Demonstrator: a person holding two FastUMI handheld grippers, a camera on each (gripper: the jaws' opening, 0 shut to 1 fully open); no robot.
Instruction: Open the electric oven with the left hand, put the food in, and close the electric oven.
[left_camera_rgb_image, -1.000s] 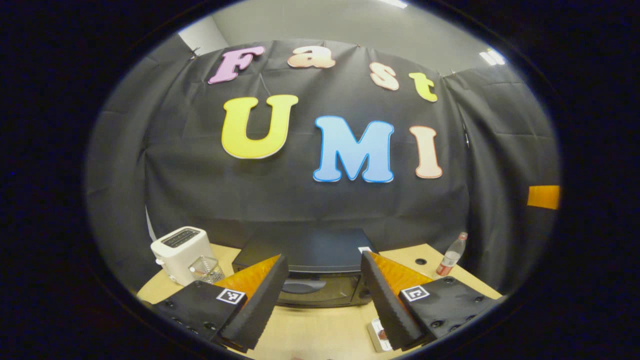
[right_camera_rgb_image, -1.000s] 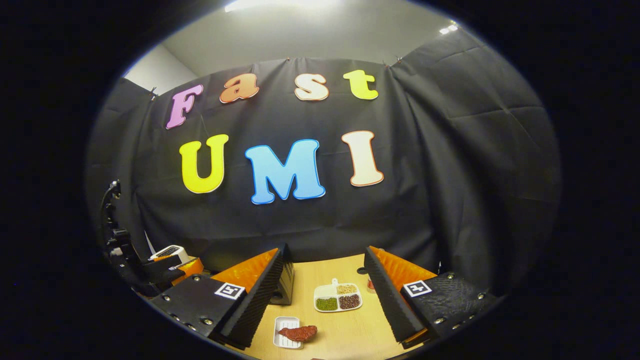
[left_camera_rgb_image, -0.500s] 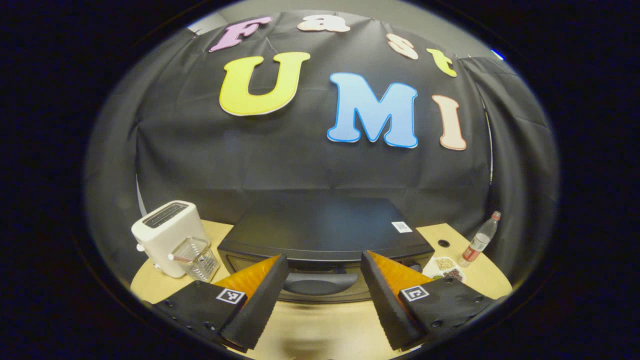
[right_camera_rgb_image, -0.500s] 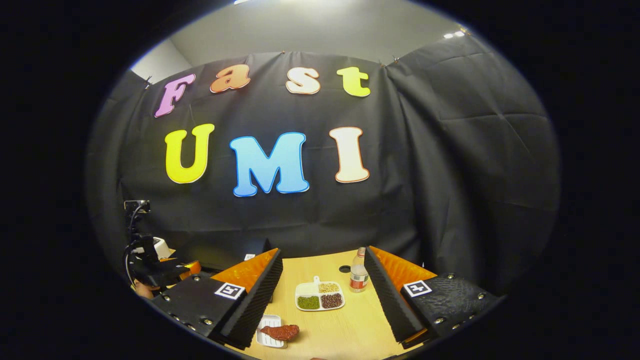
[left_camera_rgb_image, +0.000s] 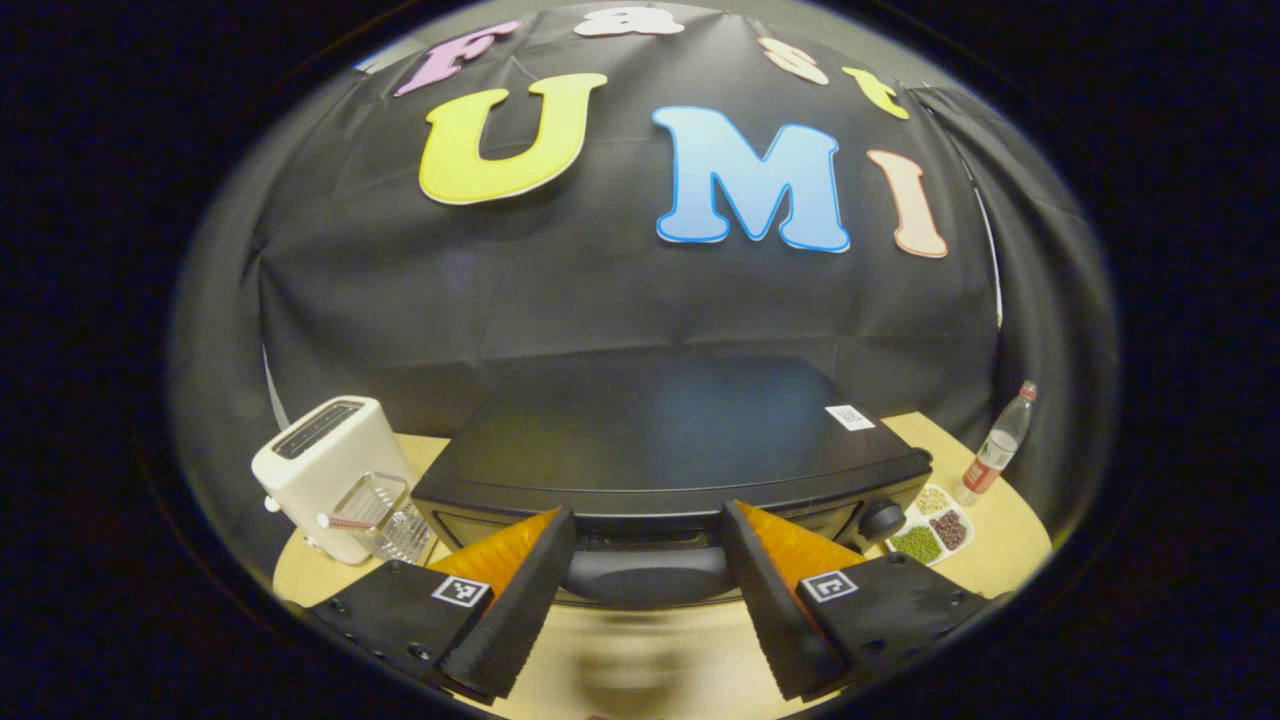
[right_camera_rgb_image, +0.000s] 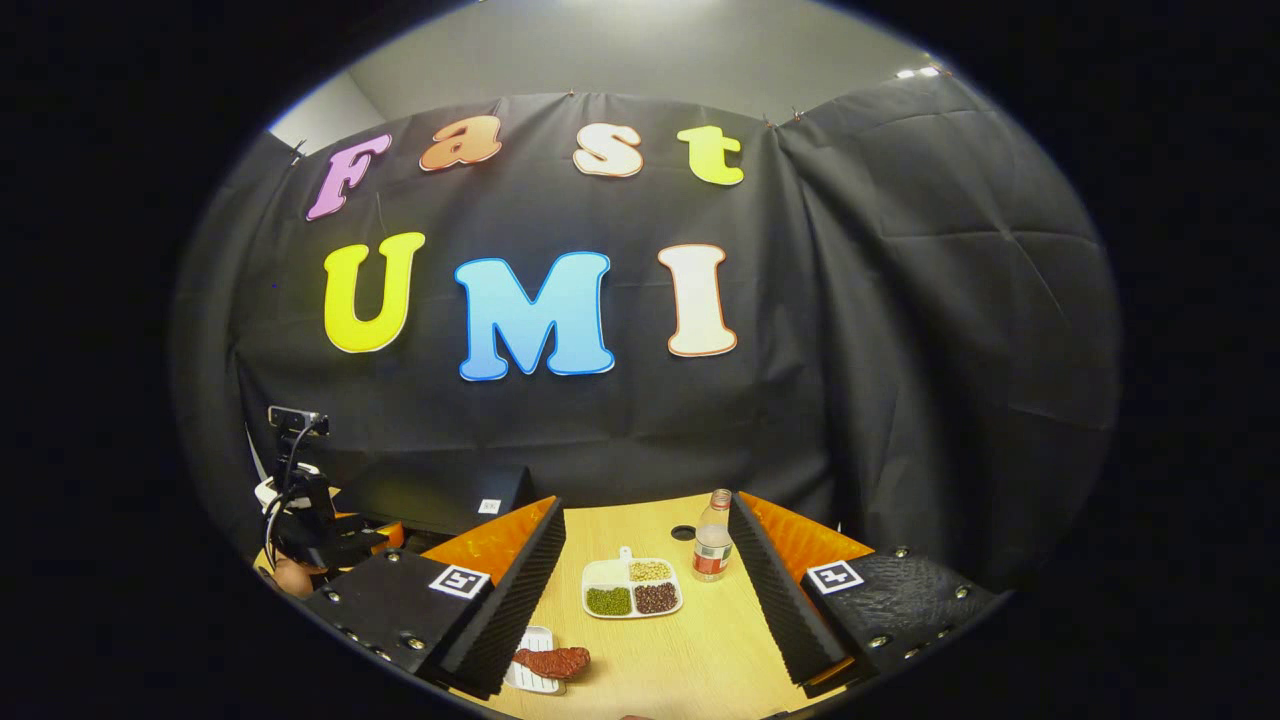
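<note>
The black electric oven (left_camera_rgb_image: 660, 440) stands with its door shut, close in front in the left gripper view. Its curved door handle (left_camera_rgb_image: 648, 574) lies just beyond and between the fingers of my open left gripper (left_camera_rgb_image: 648, 600), which holds nothing. In the right gripper view the oven (right_camera_rgb_image: 430, 495) shows at the far left, with the left gripper (right_camera_rgb_image: 325, 540) and a hand in front of it. A reddish-brown piece of food (right_camera_rgb_image: 552, 661) lies on a small white tray (right_camera_rgb_image: 530, 676) near my open, empty right gripper (right_camera_rgb_image: 650, 610).
A white toaster (left_camera_rgb_image: 325, 470) and a clear glass cup (left_camera_rgb_image: 385, 515) stand left of the oven on the wooden table (right_camera_rgb_image: 690, 650). A divided white dish of beans (right_camera_rgb_image: 632, 590) and a plastic bottle (right_camera_rgb_image: 711, 550) sit to the oven's right.
My left gripper has moved toward the oven and tilted down, so the oven looms much larger and its handle now sits between the fingers. The right gripper has shifted slightly; the dish and food moved left in its view.
</note>
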